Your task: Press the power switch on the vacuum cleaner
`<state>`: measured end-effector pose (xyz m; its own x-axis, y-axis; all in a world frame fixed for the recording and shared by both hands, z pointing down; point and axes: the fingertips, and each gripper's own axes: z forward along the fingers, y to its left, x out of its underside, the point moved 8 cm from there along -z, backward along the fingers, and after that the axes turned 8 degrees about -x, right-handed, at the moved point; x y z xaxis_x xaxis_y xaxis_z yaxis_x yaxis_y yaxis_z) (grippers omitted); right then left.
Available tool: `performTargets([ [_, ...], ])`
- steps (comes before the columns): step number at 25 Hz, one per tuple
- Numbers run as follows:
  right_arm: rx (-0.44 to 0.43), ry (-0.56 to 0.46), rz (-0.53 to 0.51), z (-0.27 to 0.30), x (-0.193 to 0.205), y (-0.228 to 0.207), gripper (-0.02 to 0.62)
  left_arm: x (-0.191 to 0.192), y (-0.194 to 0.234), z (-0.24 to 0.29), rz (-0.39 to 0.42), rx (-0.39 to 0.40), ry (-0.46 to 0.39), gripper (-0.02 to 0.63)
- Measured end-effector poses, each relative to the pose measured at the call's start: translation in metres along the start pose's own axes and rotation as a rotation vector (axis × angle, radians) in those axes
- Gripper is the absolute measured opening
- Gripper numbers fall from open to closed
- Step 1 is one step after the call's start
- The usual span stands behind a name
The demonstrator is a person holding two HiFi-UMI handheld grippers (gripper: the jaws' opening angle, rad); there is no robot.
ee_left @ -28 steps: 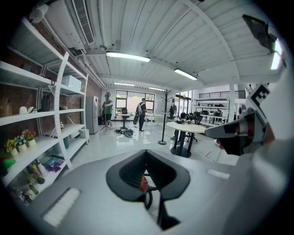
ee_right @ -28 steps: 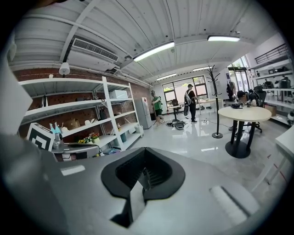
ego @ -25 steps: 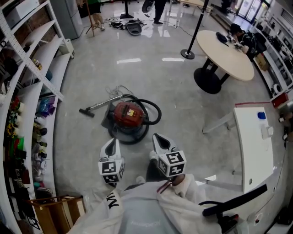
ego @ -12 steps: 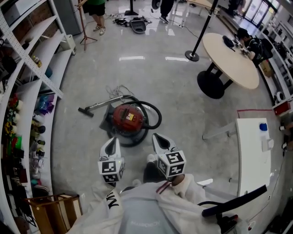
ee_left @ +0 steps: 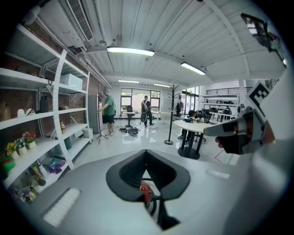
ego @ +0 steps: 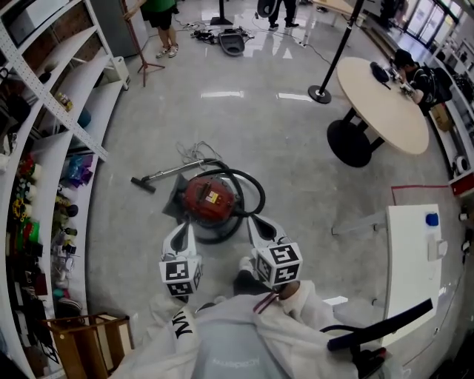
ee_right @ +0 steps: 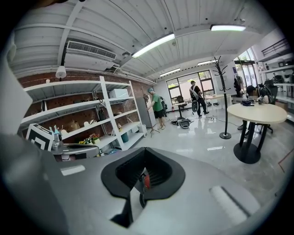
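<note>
A red canister vacuum cleaner sits on the grey floor, with its black hose looped at its right and its wand lying to the left. Both grippers hang just short of it, held low in front of the person. My left gripper is shut and empty at the vacuum's near left. My right gripper is also shut and empty, with its tips near the hose loop. A sliver of the red vacuum shows below the left gripper's closed jaw tips, and another of the vacuum below the right's.
White shelving with small items lines the left side. A wooden crate stands at bottom left. A round table and a stanchion post are at the back right, a white table at the right. People stand far behind.
The person has stepped forward, so the vacuum now lies closer to both grippers. The grippers keep the same pose and stay shut.
</note>
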<state>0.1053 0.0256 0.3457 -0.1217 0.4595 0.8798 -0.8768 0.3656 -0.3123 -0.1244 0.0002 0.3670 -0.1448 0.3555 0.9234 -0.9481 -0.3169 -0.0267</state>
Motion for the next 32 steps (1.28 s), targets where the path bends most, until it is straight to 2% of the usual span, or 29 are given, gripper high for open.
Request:
performTargets([
  [10, -0.029, -0.006, 0.007, 0.015, -0.019, -0.04, 0.0, -0.022, -0.022, 0.031, 0.01, -0.007, -0.018, 0.0],
  [17, -0.07, 0.005, 0.008, 0.027, -0.027, -0.06, 0.0, -0.029, -0.028, 0.045, 0.011, -0.041, -0.014, 0.0],
  [26, -0.097, 0.031, 0.021, 0.041, -0.024, -0.068, 0.0, -0.026, -0.026, 0.049, 0.002, -0.072, 0.015, 0.0],
  [32, -0.086, 0.061, 0.031, 0.051, -0.015, -0.071, 0.0, -0.015, -0.019, 0.059, -0.004, -0.076, 0.038, 0.0],
])
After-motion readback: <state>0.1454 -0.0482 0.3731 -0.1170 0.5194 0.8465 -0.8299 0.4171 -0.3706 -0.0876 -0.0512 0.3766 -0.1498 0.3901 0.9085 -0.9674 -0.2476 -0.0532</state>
